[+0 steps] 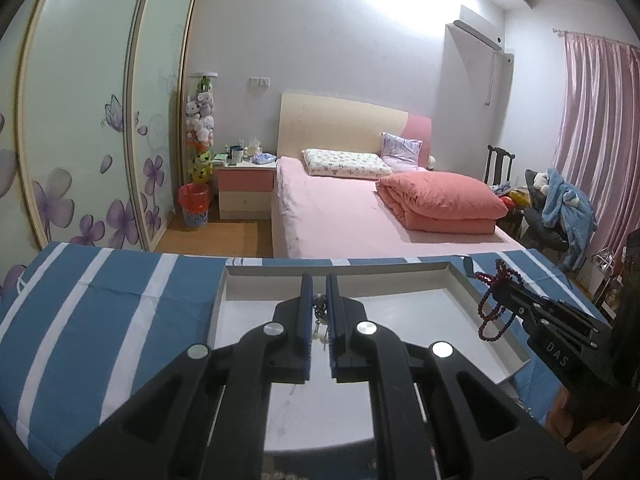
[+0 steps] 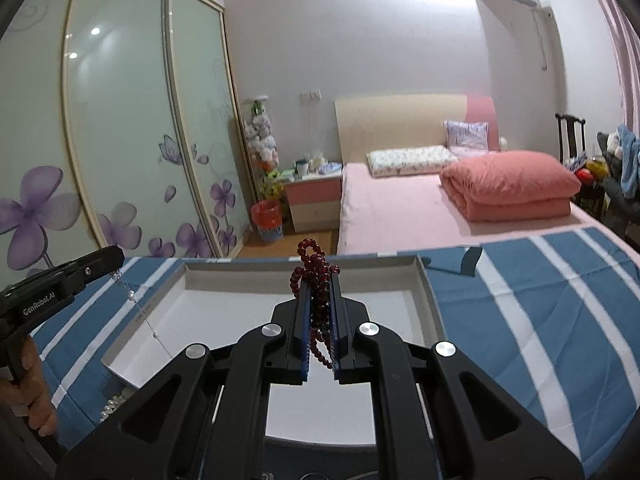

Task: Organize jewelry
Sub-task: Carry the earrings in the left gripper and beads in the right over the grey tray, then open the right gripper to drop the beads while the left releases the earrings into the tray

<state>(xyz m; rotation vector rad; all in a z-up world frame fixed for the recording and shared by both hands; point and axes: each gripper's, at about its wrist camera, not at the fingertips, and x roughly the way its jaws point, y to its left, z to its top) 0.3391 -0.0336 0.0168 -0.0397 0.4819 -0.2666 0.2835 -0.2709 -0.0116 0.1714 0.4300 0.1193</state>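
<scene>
A shallow white box (image 1: 492,312) (image 2: 430,300) lies on a blue and white striped cloth. My left gripper (image 1: 319,280) hovers over the box, shut on a thin silver chain with pearls (image 1: 320,312); in the right wrist view the chain (image 2: 140,312) hangs from that gripper (image 2: 114,258) down toward the box's left wall. My right gripper (image 2: 319,280) is shut on a dark red bead string (image 2: 316,268), its loops sticking up above the tips and hanging between the fingers. The left wrist view shows it (image 1: 500,280) at the box's right side with the beads (image 1: 494,312) dangling.
The striped cloth (image 1: 100,312) (image 2: 540,300) covers the surface under the box. More pearls (image 2: 110,408) lie on the cloth by the box's near left corner. A hand (image 2: 34,384) grips the left tool. Beyond stand a pink bed (image 1: 360,216), a nightstand (image 1: 246,188) and a sliding wardrobe (image 1: 80,140).
</scene>
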